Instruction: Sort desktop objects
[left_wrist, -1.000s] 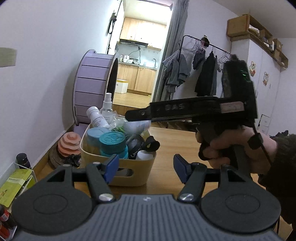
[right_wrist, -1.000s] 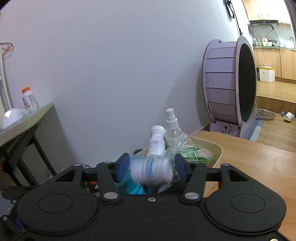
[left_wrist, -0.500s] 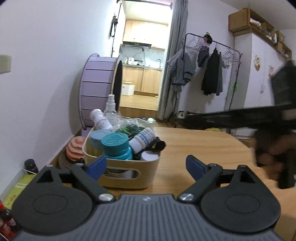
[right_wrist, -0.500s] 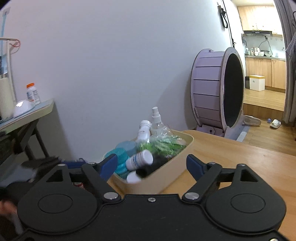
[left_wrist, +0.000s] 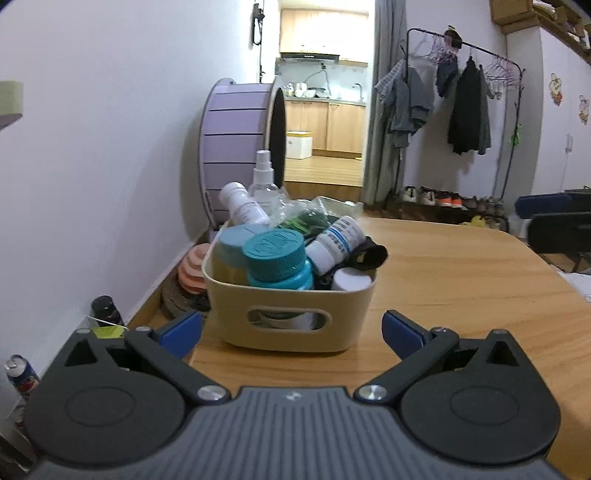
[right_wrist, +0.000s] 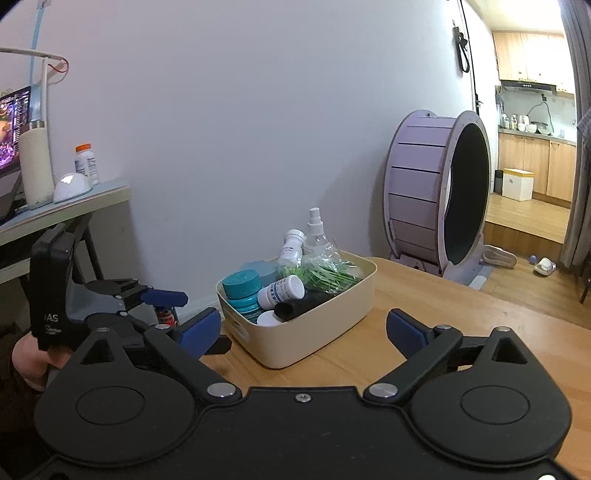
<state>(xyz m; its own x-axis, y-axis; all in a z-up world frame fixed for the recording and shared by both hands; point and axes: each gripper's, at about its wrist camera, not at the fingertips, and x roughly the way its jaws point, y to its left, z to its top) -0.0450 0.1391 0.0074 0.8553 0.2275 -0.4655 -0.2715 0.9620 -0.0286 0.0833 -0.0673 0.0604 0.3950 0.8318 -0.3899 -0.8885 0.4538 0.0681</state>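
Full basket (left_wrist: 291, 328) on table (left_wrist: 461, 280), ahead of both gaping, empty jaws

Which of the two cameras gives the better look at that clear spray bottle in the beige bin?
The right wrist view: the spray bottle stands out against the plain wall, nozzle to shoulder. In the left wrist view it sits behind other bottles in the bin and blends into the purple wheel.
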